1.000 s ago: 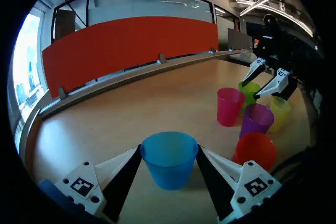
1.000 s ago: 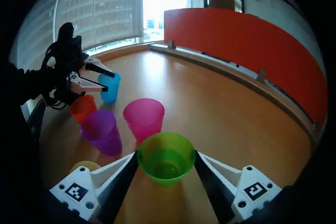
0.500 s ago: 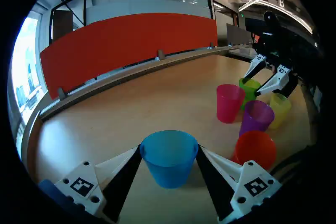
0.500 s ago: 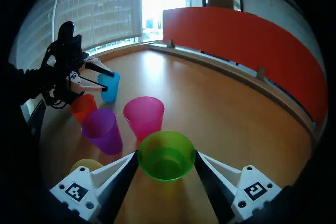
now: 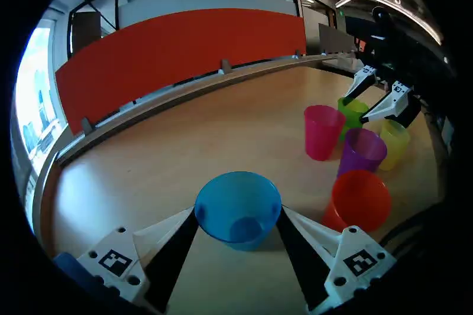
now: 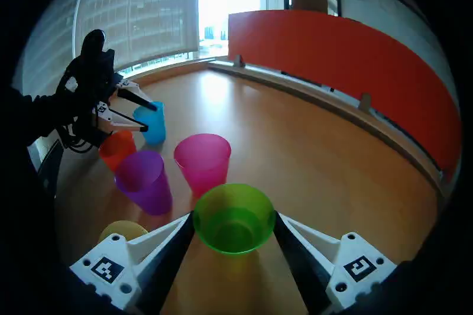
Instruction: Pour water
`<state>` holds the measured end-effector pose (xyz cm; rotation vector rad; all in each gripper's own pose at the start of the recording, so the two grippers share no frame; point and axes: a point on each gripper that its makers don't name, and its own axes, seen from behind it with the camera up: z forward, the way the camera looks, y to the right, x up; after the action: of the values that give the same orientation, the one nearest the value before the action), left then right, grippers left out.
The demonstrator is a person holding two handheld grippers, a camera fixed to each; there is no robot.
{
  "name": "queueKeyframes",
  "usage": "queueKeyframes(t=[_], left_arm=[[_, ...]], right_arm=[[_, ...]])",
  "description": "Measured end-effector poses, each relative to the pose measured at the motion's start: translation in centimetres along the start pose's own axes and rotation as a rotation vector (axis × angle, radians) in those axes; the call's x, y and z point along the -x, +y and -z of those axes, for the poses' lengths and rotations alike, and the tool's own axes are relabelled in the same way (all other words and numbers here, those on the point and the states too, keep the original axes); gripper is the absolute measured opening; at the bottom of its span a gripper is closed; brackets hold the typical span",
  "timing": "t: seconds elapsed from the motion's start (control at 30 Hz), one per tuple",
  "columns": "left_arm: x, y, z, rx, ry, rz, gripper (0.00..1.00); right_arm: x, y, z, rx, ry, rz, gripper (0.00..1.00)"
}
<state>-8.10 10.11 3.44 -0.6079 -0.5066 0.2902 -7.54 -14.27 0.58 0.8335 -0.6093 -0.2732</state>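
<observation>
My left gripper (image 5: 237,212) is shut on a blue cup (image 5: 237,220), which tilts so that I look into its mouth. The right gripper view shows that left gripper (image 6: 141,115) and the blue cup (image 6: 154,126) at the far left, in a dark-sleeved hand. A green cup (image 6: 234,227) stands upright between the fingers of my right gripper (image 6: 234,221), which is shut on it. In the left gripper view the right gripper (image 5: 368,105) holds the green cup (image 5: 352,111) behind the other cups. I cannot tell if either cup holds water.
Pink (image 5: 322,132), purple (image 5: 360,153), yellow (image 5: 395,143) and orange (image 5: 358,201) cups stand in a cluster on the wooden table (image 5: 177,149) between the two grippers. An orange partition (image 5: 177,55) runs along the table's far edge. Bare wood lies left of the cluster.
The blue cup has tipped in my left gripper, its mouth now turned more toward the camera. The green cup and the right gripper have hardly moved.
</observation>
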Motion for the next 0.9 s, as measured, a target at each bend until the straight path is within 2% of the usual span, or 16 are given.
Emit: queueKeyframes(t=[0.1, 0.27, 0.5, 0.9], left_arm=[[0.1, -0.1, 0.1, 0.003, -0.003, 0.008, 0.89], [0.3, -0.2, 0.3, 0.002, -0.013, -0.006, 0.89], [0.7, -0.3, 0.3, -0.008, -0.034, -0.018, 0.91], [1.2, -0.4, 1.1, -0.009, -0.05, -0.009, 0.92]], right_arm=[[0.1, -0.1, 0.0, 0.0, -0.001, -0.005, 0.96], [0.5, -0.1, 0.1, 0.002, -0.013, -0.016, 1.0], [1.0, 0.2, 0.2, 0.018, -0.028, -0.018, 1.0], [1.2, 0.3, 1.6, 0.028, -0.019, -0.027, 1.0]])
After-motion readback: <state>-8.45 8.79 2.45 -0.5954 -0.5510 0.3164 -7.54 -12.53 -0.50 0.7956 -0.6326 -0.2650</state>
